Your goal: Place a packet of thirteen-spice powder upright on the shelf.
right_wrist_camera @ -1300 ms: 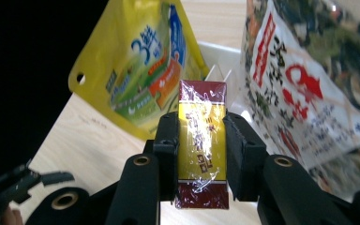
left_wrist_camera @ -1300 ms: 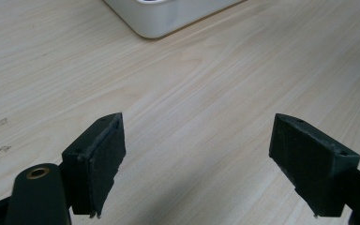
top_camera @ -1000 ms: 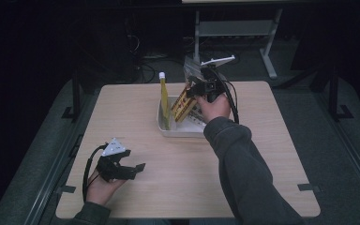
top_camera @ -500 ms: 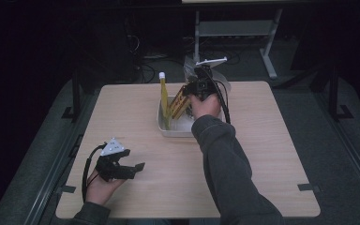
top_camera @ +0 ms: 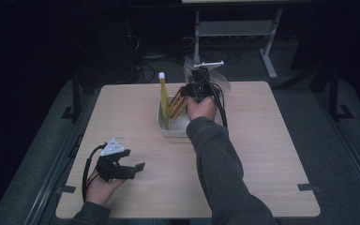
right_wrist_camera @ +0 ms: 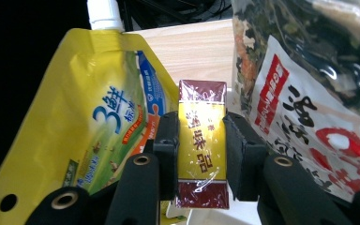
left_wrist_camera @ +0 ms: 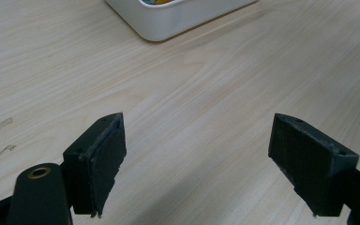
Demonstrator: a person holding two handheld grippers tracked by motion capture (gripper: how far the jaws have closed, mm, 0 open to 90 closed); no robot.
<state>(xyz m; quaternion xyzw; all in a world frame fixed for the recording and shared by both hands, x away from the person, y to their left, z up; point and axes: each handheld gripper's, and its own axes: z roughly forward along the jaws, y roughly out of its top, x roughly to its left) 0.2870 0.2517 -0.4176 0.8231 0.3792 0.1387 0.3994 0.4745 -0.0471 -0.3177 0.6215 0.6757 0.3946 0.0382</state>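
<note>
Dark floor, cables and a metal frame surround the pale wooden counter (top_camera: 262,154), which carries a white bin (top_camera: 168,127) near its far edge. Right gripper (right_wrist_camera: 200,140): jaws pinching a small yellow-and-maroon wrapped packet (right_wrist_camera: 201,145) by its two long sides, held over the bin between a yellow spouted pouch (right_wrist_camera: 93,122) and a clear bag with red print (right_wrist_camera: 304,117). Left gripper (left_wrist_camera: 197,159): jaws spread wide, nothing between them, low over bare wood at the near left corner. To place the packet well, it probably should go straight down into the gap, upright, with the pinch kept even, so neither neighbour is tipped or dragged along.
</note>
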